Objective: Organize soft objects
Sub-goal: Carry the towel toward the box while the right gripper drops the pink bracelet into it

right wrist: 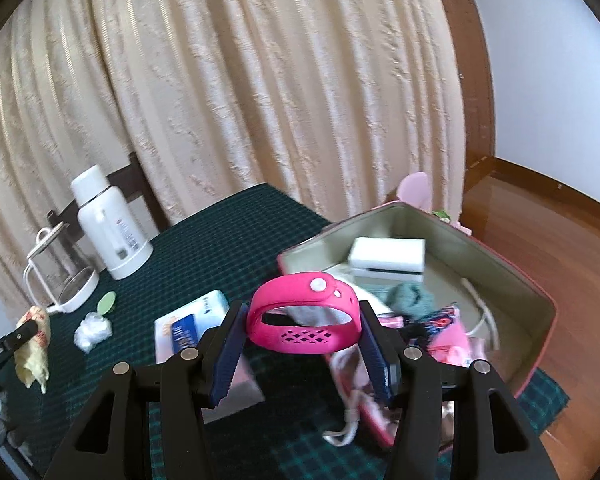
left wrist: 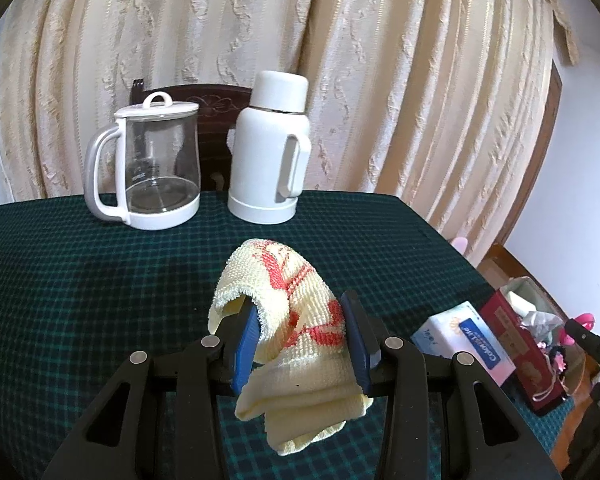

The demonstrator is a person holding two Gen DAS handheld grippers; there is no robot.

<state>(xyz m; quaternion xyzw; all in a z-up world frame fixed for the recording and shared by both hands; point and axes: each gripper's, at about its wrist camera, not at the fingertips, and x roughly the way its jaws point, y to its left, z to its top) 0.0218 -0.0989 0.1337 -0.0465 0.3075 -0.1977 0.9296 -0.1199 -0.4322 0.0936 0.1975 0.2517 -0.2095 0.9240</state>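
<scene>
Left gripper (left wrist: 300,332) jaws clamped on pale-yellow knitted cloth with red pattern (left wrist: 288,300); right gripper (right wrist: 302,344) jaws holding loop-shaped pink silicone wristband (right wrist: 304,316).

Soft, even daylight; the curtain (left wrist: 340,60) bows with fisheye distortion, corners darken. The right wrist view is motion-blurred, perhaps worst around the tin box (right wrist: 512,280).

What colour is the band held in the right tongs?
Bright pink band, seen best in the right wrist view.
</scene>
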